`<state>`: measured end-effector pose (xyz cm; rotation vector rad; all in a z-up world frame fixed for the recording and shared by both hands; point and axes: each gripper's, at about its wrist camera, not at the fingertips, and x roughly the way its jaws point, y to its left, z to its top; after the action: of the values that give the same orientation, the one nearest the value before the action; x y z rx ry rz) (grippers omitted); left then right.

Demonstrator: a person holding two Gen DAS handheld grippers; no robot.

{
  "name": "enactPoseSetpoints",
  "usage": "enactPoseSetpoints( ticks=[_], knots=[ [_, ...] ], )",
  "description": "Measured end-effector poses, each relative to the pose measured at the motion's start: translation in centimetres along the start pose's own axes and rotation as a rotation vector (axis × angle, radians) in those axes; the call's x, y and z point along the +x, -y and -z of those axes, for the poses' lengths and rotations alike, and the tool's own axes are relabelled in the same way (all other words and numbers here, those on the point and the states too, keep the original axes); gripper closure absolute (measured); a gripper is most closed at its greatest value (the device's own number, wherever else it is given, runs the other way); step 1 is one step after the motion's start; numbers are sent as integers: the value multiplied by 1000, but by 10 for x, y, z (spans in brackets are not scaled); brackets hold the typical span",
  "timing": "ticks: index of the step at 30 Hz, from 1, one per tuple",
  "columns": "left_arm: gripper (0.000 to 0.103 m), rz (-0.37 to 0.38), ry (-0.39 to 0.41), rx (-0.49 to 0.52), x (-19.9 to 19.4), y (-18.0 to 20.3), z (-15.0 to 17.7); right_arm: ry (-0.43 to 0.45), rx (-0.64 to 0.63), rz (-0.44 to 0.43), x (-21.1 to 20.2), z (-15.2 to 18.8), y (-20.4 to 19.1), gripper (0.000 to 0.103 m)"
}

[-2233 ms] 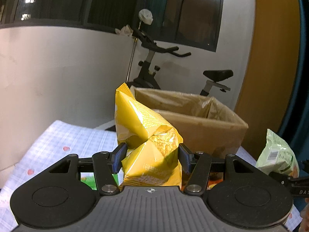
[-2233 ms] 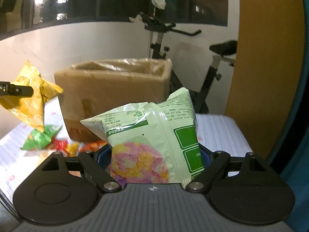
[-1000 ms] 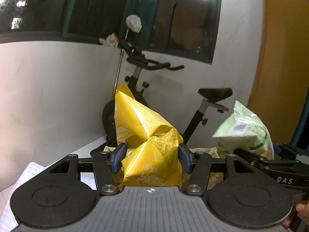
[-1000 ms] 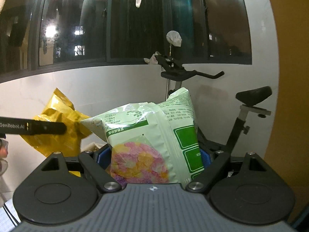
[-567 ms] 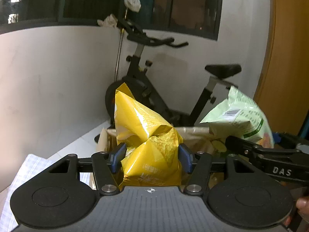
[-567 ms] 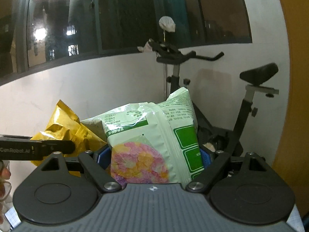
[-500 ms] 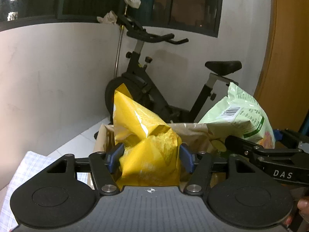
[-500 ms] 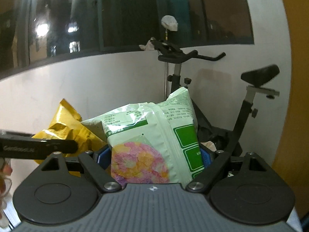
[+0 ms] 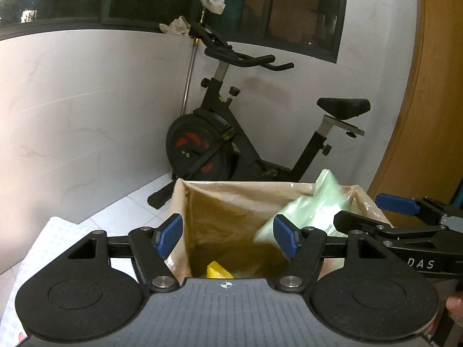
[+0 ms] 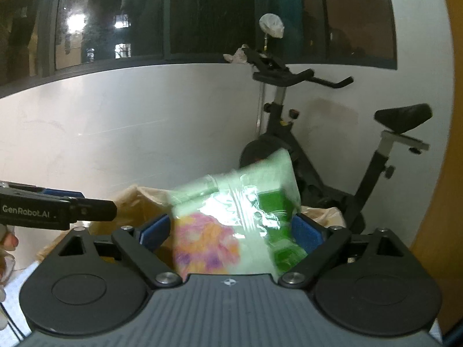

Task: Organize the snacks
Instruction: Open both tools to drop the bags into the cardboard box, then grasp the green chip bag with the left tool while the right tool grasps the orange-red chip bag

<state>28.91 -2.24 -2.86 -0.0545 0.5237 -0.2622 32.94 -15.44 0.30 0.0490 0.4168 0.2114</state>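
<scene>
The left tool [image 9: 228, 238] hangs over the open cardboard box [image 9: 185, 202], which is lined with clear plastic. Its jaws have just been opening and now stand wide with nothing between them. The yellow snack bag [image 9: 217, 271] lies deep inside the box, below the gap between the blue pads [image 9: 169, 232] and just beyond the tool's near edge.

The right tool [image 10: 230, 232] also has its jaws spread, having just been opening. The green snack bag [image 10: 231, 217] is blurred and tilted between them; the pads no longer press its sides, with a gap visible on each side. In the left wrist view this green bag [image 9: 306, 214] sits at the right side of the box mouth, just left of the right tool [image 9: 373, 211].

An exercise bike [image 9: 231, 144] stands beyond the box against the white wall.
</scene>
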Motion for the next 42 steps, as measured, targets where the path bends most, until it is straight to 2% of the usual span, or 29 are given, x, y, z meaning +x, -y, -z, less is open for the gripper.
enactPoseSetpoints(
  ticks=[6, 15, 24, 28, 33, 39, 42],
  knots=[
    [31, -9, 9, -4, -20, -9, 1, 14, 5, 4, -12, 2, -6, 9],
    [31, -42, 43, 26, -72, -40, 15, 53, 24, 26, -70, 23, -4, 9],
    [29, -102, -28, -8, -93, -80, 51, 71, 126, 55, -109, 61, 4, 9],
    [26, -61, -62, -50, -94, -93, 74, 63, 123, 58, -120, 79, 2, 9],
    [26, -72, -91, -41, -84, -87, 98, 1, 113, 70, -120, 109, 1, 10],
    [21, -61, -141, -86, -70, -96, 124, -142, 176, 37, -98, 148, -3, 10],
    [20, -61, -147, -100, -73, -103, 135, -217, 214, 37, -78, 157, -4, 9]
  ],
)
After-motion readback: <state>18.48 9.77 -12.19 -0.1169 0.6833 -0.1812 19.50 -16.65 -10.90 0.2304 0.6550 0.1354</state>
